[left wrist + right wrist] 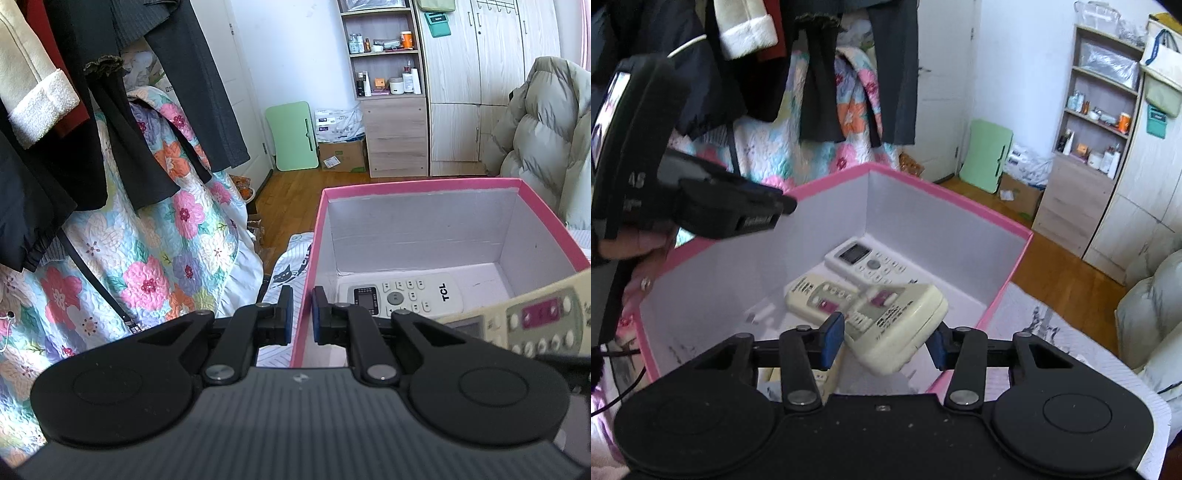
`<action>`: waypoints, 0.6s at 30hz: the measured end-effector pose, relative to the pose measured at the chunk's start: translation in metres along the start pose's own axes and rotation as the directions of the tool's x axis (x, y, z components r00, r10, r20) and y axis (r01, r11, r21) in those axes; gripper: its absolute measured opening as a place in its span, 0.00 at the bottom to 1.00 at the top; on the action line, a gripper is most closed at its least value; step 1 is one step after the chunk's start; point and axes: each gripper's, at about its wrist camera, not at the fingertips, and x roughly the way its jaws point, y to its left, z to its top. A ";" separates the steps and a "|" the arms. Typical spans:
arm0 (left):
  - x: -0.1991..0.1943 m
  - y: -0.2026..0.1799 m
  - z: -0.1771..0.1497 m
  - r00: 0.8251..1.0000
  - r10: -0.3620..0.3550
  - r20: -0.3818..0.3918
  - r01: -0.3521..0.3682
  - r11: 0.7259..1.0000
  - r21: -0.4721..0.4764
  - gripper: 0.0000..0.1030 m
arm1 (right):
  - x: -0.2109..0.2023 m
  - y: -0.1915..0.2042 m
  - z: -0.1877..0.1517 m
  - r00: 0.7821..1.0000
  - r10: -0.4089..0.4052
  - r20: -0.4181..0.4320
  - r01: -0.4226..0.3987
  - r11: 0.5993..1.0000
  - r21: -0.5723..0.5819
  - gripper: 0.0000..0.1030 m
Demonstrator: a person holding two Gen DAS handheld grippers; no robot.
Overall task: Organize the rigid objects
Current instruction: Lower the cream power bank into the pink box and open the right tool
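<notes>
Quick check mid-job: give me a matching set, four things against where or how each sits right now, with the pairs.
1 TCL remote
2 cream remote in right gripper
3 left gripper
4 green board

a leaning on the far wall
b tilted over the pink box
c flat on the box floor
d pinching the box's side wall

Pairs: 1-c, 2-b, 3-d, 4-a

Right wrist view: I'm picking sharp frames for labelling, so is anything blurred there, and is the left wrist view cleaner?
Right wrist view: the cream remote between the right gripper fingers is smeared, its buttons unreadable; the pink box stays crisp. Left wrist view: sharp, the white remote lettering readable; straight edges bow near the borders.
</notes>
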 end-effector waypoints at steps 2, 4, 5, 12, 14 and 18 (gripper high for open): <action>0.000 0.000 0.000 1.000 0.000 0.000 0.000 1.000 0.003 0.10 | 0.003 0.001 0.001 1.000 -0.009 -0.001 0.009 1.000 0.003 0.46; 0.000 0.000 0.000 1.000 0.000 0.000 0.000 1.000 0.002 0.10 | 0.007 0.001 0.003 1.000 -0.030 0.000 0.030 0.999 0.021 0.45; 0.000 0.000 0.000 1.000 -0.001 0.000 0.001 1.000 0.000 0.10 | 0.009 -0.001 0.005 1.000 -0.025 0.003 0.025 0.999 0.039 0.46; 0.000 0.001 0.000 1.000 0.000 -0.001 0.000 1.000 0.000 0.10 | 0.022 -0.014 0.014 1.000 -0.019 0.015 0.016 0.986 0.168 0.48; 0.000 0.000 0.000 1.000 0.000 -0.001 0.000 1.000 0.002 0.10 | 0.024 -0.017 0.016 0.999 -0.042 0.014 0.039 0.980 0.196 0.51; 0.000 0.000 0.000 1.000 0.001 -0.001 -0.001 1.000 0.003 0.10 | 0.010 -0.015 0.013 0.993 -0.105 0.054 0.094 0.979 0.178 0.54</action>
